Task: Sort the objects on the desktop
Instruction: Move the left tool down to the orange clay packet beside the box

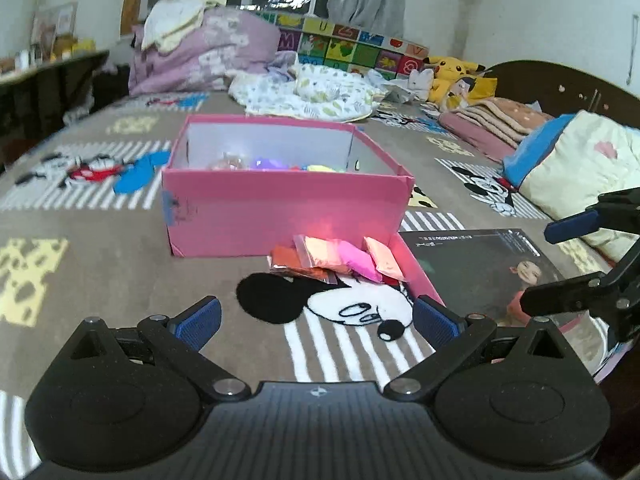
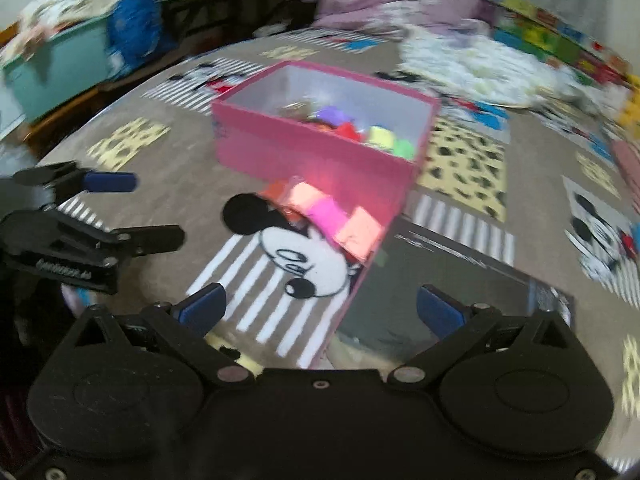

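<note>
From the left wrist camera, the left gripper (image 1: 316,322) hovers low over a bed (image 1: 100,272) covered with a brown cartoon-mouse blanket. Its blue-padded fingers (image 1: 199,322) are spread wide with nothing between them. Ahead stands an open pink box (image 1: 280,212) with coloured packets inside. Against the box's near wall lies a small pile of clay packets (image 1: 340,260): orange, peach, magenta and pale orange, in clear bags. To the right of the pile, a dark book (image 1: 480,264) lies flat on the blanket. The right gripper (image 1: 540,268) reaches in from the right edge, above the book, its fingers apart and empty.

The right wrist view is blurred. The right gripper (image 2: 320,306) has its fingers (image 2: 440,312) wide open, holding nothing. The clay packets (image 2: 332,216) lie beside the pink box (image 2: 312,156), and purple, red, yellow and green packets show inside it. The book (image 2: 420,280) lies near the right finger. The left gripper (image 2: 156,208) shows at the left edge, open.
</note>
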A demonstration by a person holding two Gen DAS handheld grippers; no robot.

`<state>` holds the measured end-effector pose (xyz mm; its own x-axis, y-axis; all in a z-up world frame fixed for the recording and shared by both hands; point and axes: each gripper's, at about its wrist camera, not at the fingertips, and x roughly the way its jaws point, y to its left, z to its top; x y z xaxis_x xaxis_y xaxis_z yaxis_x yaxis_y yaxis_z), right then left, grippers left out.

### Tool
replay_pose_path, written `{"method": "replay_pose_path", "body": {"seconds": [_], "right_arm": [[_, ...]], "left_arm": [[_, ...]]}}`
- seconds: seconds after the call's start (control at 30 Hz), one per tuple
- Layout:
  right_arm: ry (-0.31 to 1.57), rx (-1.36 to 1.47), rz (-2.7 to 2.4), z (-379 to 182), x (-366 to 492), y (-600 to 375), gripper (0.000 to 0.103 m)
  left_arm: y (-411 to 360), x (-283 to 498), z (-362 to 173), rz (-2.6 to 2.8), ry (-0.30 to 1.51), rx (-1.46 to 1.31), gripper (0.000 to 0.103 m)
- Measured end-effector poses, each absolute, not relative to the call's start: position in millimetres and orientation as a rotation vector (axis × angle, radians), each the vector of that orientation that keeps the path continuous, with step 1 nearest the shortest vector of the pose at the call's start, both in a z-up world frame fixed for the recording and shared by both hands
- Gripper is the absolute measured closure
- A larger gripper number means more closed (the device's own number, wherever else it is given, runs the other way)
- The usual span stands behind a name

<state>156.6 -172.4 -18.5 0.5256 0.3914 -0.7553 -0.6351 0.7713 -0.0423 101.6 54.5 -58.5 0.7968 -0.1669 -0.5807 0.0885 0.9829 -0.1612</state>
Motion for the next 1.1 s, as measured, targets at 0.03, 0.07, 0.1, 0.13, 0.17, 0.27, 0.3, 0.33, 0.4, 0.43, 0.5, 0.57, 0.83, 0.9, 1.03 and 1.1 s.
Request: {"method": "replay_pose_path", "body": {"seconds": [0.03,0.07,0.1,0.13,0.17,0.27,0.3,0.33,0.4,0.43,0.5,0.57,0.83,0.9,1.03,1.1], "right_arm": [[0.809,-0.332,0.643,-18,164,-172,0.001],[0.814,-0.330,0.655,-19,171,-173,0.001],[0.821,-0.334,0.660,-20,177,-172,0.001],[0.835,-0.348,0.664,-21,185,-172,0.001],[0.847,-0.367,0.668,-24,191,-170,0.000],[0.845,-0.424,0.682,-31,204,-166,0.000],[0.836,-0.438,0.691,-33,207,-165,0.000],[0.824,-0.451,0.701,-35,209,-164,0.000],[0.803,-0.476,0.713,-37,213,-161,0.001],[0.793,-0.487,0.719,-38,215,-159,0.001],[0.780,-0.500,0.723,-41,219,-157,0.001],[0.778,-0.509,0.732,-45,225,-154,0.001],[0.746,-0.603,0.728,-65,246,-134,0.002],[0.731,-0.634,0.740,-70,247,-129,0.002],[0.666,-0.726,0.768,-77,243,-115,0.002],[0.658,-0.747,0.776,-81,243,-110,0.003]], "left_arm": [[55,105,-60,-0.148,0.628,-0.124,0.001],[56,108,-61,-0.158,0.622,-0.119,0.001],[56,111,-62,-0.169,0.616,-0.114,0.001],[57,115,-64,-0.177,0.614,-0.109,0.001],[57,121,-67,-0.182,0.618,-0.102,0.001],[58,140,-77,-0.195,0.632,-0.083,0.001],[58,146,-80,-0.200,0.637,-0.077,0.001],[58,152,-83,-0.202,0.642,-0.073,0.001],[60,164,-90,-0.202,0.646,-0.079,0.001],[62,169,-93,-0.202,0.646,-0.084,0.001],[67,175,-100,-0.206,0.643,-0.123,0.001],[73,180,-106,-0.206,0.639,-0.171,0.001],[98,206,-123,-0.184,0.663,-0.356,0.034],[103,210,-127,-0.178,0.670,-0.388,0.040],[112,218,-137,-0.169,0.695,-0.458,0.052],[116,221,-144,-0.163,0.708,-0.496,0.058]]}}
